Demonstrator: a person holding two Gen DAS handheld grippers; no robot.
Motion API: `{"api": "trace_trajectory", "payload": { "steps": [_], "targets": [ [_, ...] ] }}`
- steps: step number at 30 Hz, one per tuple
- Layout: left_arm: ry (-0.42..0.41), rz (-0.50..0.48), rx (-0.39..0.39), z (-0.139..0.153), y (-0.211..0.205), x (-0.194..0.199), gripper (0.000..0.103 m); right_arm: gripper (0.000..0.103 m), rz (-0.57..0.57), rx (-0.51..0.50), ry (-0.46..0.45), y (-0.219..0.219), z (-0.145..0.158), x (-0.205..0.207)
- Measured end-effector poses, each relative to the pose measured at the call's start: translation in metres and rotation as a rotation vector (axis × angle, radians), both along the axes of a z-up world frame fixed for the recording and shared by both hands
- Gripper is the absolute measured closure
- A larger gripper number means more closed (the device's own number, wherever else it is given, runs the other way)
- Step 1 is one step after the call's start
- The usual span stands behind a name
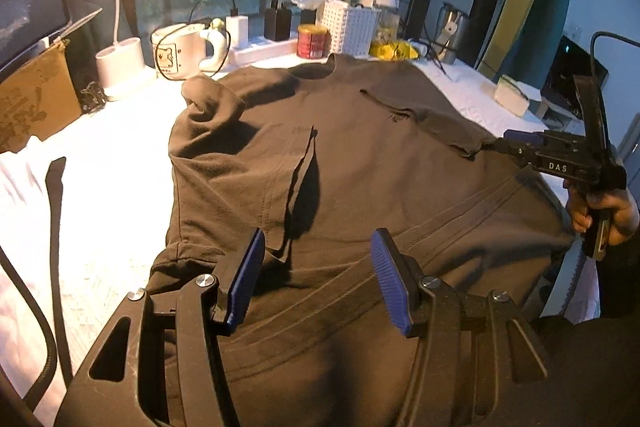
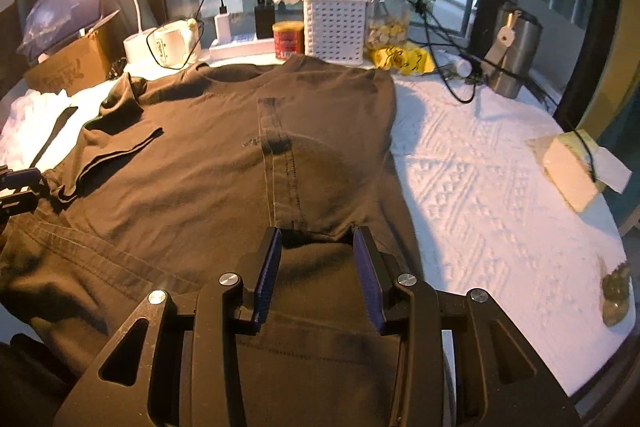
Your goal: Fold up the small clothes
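A dark brown T-shirt (image 1: 360, 155) lies flat on the white patterned tablecloth (image 2: 480, 187), its collar toward the far clutter. One side is folded in over the middle, and a sleeve (image 2: 116, 131) lies folded on the chest. My left gripper (image 1: 319, 239) hovers over the shirt's near part, blue pads wide apart with nothing between them. My right gripper (image 2: 317, 233) stands open just above the shirt's lower middle, over bare cloth. In the left wrist view the right gripper (image 1: 502, 143), held by a hand (image 1: 600, 211), sits beside a sleeve edge. The left gripper's tips (image 2: 20, 183) show at the far left.
Along the far edge stand a lit desk lamp (image 1: 120, 67), a white mug (image 1: 176, 51), a red can (image 2: 288, 41), a white perforated basket (image 2: 334, 27), a yellow bag (image 2: 400, 61) and a steel tumbler (image 2: 512, 51), among cables. A cardboard box (image 1: 32, 103) is at left. A tissue pack (image 2: 572, 167) is at right.
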State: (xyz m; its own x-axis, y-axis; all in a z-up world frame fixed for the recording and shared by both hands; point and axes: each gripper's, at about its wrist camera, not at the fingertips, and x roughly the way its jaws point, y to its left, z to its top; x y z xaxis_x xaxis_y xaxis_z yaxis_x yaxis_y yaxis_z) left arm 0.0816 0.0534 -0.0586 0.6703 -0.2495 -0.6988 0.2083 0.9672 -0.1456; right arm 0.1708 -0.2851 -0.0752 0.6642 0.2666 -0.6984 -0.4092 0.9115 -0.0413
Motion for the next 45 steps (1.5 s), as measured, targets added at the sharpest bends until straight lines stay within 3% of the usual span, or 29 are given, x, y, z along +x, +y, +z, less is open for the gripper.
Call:
{"api": "trace_trajectory", "payload": {
  "steps": [19, 31, 38, 45],
  "targets": [
    [-0.089, 0.037, -0.022, 0.005, -0.024, -0.049, 0.048, 0.063, -0.096, 0.021, -0.068, -0.052, 0.005, -0.06],
    [-0.045, 0.175, 0.053, -0.013, 0.001, -0.076, 0.048, 0.063, -0.147, 0.028, -0.039, -0.082, -0.023, -0.07],
    [-0.001, 0.299, 0.098, -0.029, 0.033, -0.083, 0.048, 0.063, -0.111, 0.032, -0.031, -0.08, -0.032, -0.069],
    [0.017, 0.326, 0.14, -0.037, 0.042, -0.085, 0.048, 0.063, -0.093, 0.026, -0.041, -0.072, -0.032, -0.069]
  ]
}}
